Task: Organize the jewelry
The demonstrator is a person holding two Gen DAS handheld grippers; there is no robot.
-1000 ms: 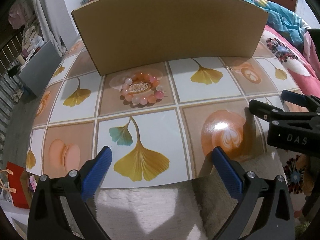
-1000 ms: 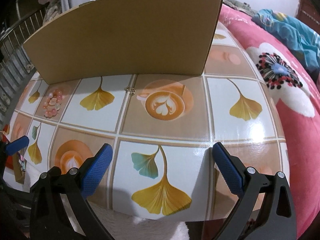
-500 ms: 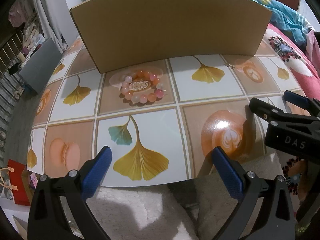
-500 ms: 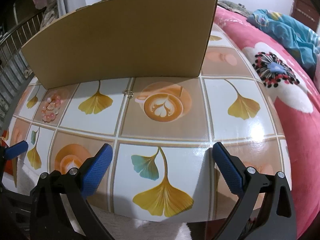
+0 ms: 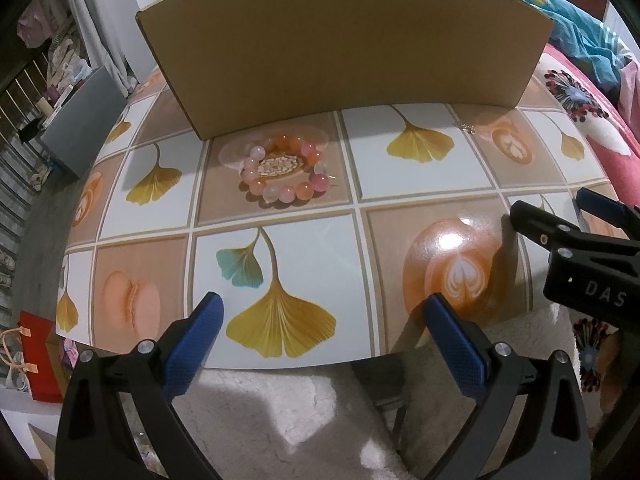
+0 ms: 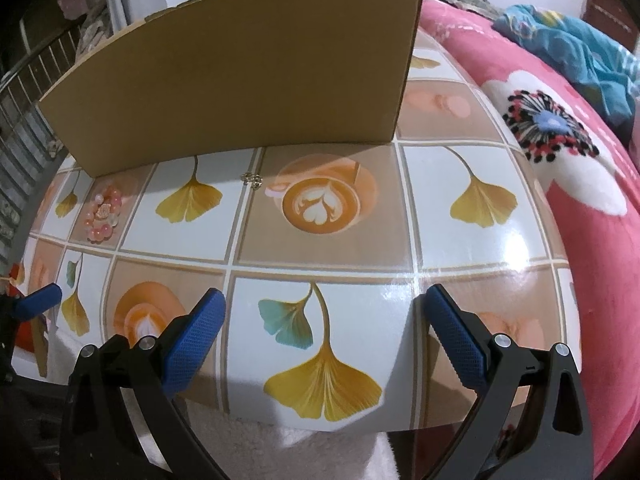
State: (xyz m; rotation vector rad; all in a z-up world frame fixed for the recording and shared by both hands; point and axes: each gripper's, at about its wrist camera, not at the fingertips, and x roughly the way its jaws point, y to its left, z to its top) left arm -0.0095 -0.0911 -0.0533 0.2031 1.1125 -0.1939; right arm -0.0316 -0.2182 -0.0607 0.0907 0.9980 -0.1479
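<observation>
While both grippers hover over the near edge of the table, the bead bracelet lies flat on a tan tile just in front of the cardboard box, toward its left end. Its ring is a slight oval, with the long axis running left to right along the box's front. What sits inside the ring is hard to make out; it looks like a pale, patterned piece. A small metal trinket lies on the table near the box's front, well to the right of the bracelet and too small to identify. The box's top edge is cut off in the left wrist view. The left gripper points level toward the bracelet, blue fingers spread wide and holding nothing. The right gripper points toward the box, fingers likewise spread and empty, its side showing at the left view's right edge.
</observation>
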